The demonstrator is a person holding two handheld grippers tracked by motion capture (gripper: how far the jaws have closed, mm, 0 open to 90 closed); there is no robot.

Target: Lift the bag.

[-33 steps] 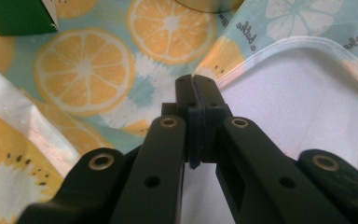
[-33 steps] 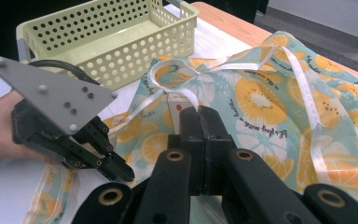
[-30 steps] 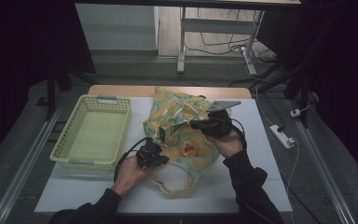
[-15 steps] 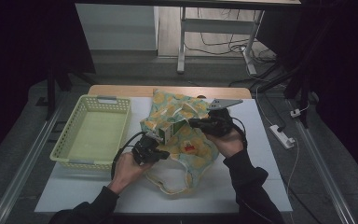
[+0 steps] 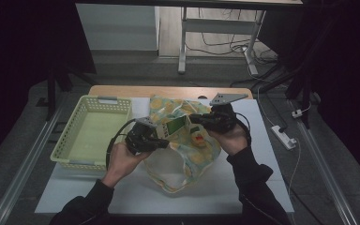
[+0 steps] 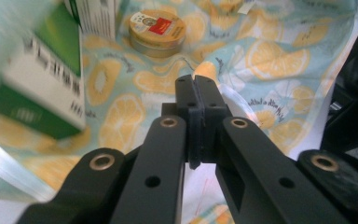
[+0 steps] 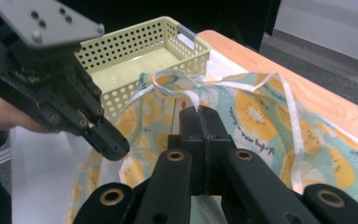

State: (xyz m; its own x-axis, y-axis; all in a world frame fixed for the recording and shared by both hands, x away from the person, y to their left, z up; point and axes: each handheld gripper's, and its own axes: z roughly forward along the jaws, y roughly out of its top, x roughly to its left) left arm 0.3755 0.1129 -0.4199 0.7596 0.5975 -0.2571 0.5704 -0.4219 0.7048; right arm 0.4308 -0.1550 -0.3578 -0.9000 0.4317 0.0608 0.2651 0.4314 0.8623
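A lemon-print bag [image 5: 190, 157] lies on the white mat, its mouth lifted between my two grippers. My left gripper [image 5: 165, 142] [image 6: 196, 88] is shut on the near-left edge of the bag's mouth. My right gripper [image 5: 193, 118] [image 7: 199, 113] is shut on the bag's white ribbon handle [image 7: 177, 84] at the far right. Inside the bag I see a green and white box [image 6: 42, 79] [image 5: 176, 126] and a round gold tin [image 6: 157, 31] with a red label. In the right gripper view the left gripper [image 7: 112, 142] is close by on the left.
A pale yellow perforated basket [image 5: 93, 133] [image 7: 135, 56] stands left of the bag. The table's wooden edge [image 7: 307, 88] runs along the far side. A white power strip [image 5: 283, 137] lies on the floor to the right, past the table's edge.
Both hands have risen, the left one more, pulling the bag's mouth up and open. The box inside the bag now shows between the grippers.
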